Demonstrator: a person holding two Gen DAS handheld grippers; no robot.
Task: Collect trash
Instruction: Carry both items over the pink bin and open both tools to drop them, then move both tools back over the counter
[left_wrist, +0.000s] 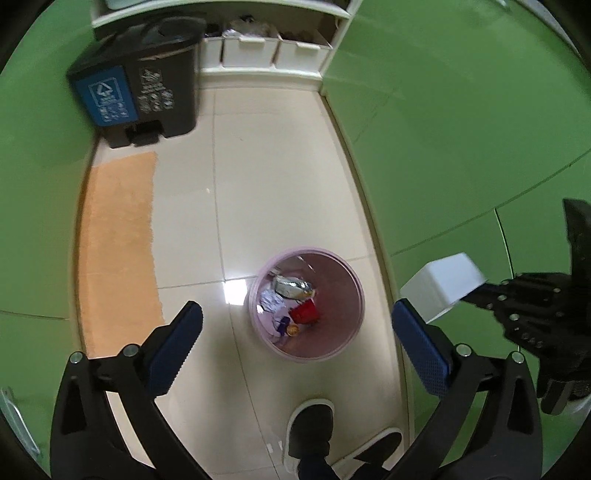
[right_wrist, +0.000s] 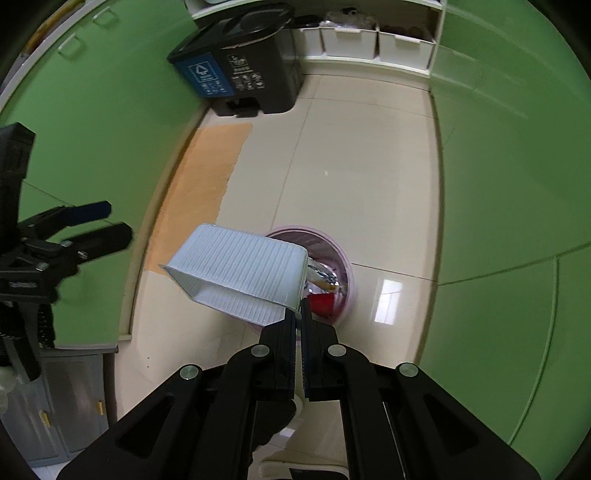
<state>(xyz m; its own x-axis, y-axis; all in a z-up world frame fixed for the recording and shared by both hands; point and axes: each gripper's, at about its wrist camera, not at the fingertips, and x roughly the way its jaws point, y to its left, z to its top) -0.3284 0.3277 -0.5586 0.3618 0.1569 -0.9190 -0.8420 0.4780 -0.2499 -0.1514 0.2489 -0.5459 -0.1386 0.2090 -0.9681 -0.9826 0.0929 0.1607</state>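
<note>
A pink round waste bin (left_wrist: 306, 302) stands on the cream tile floor, holding crumpled paper, a silver wrapper and a red piece. It also shows in the right wrist view (right_wrist: 343, 266), partly hidden. My right gripper (right_wrist: 299, 314) is shut on the rim of a white ribbed plastic box (right_wrist: 240, 273), held tilted above the bin's left side. The box also shows in the left wrist view (left_wrist: 443, 284) right of the bin. My left gripper (left_wrist: 295, 325) is open and empty, high above the bin.
A dark pedal bin with a blue recycling label (left_wrist: 136, 85) stands at the far left by a white shelf with storage boxes (left_wrist: 266, 48). An orange mat (left_wrist: 118, 251) lies along the left. Green cabinet fronts (left_wrist: 461, 129) flank the floor. My shoes (left_wrist: 314, 432) show below.
</note>
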